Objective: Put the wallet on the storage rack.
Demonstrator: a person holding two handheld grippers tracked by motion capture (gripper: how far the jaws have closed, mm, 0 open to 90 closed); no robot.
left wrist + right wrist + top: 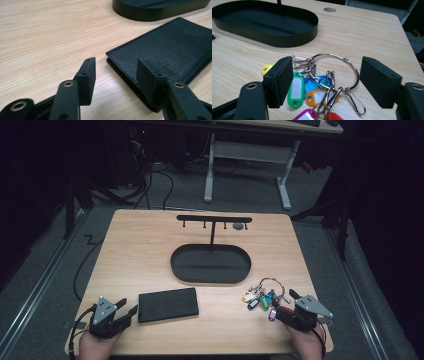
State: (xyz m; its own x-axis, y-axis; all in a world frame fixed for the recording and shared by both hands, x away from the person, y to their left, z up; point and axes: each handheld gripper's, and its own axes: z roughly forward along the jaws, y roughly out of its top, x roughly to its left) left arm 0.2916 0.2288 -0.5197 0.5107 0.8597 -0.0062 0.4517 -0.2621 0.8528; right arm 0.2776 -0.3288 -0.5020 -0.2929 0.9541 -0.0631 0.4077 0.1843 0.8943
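Lying flat, pebbled black leather wallet (165,47), steel ring of plastic key tags (319,85), both grippers' fingers parted, empty

Each hand-held gripper is matte black: the left gripper (121,309) and the right gripper (286,303) both carry a grey three-cornered plate on top, trail a thin black cable, and show brass-ringed pivot holes and small screw recesses in their blocky pads.

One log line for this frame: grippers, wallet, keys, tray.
left gripper: open, at wallet edge | right gripper: open, over key ring | tray: holds neither | both items flat on table
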